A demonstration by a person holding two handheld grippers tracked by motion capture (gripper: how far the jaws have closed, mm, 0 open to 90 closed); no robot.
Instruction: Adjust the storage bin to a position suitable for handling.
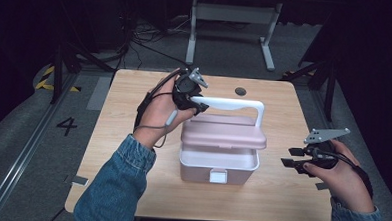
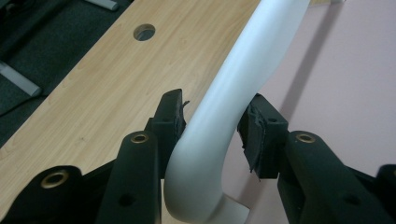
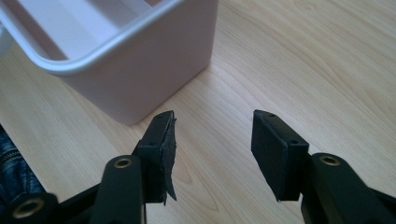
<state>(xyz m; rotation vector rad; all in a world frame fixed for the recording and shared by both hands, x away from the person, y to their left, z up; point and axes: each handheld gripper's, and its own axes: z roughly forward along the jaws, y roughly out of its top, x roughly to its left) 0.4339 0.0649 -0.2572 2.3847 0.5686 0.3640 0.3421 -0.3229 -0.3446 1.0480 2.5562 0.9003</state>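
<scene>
Near the middle of the light wooden desk [image 1: 124,112]: a pink box [image 1: 218,164], lid [image 1: 223,133] raised and tilted above the white-rimmed base, white clasp on the near wall. Above the lid, a white handle [image 1: 234,104] standing upright. At the handle's left bend, the left gripper [image 1: 200,108], jaws straddling the white bar [image 2: 210,130] in the left gripper view, one pad close against it, the other a sliver off; grip loose, not clamped. To the right of the box, near the desk's right edge, the right gripper [image 1: 293,157], apart from the box, jaws spread wide with nothing between them, bare wood below [image 3: 212,140]. Far on the desk, a round cable hole [image 1: 240,91].
</scene>
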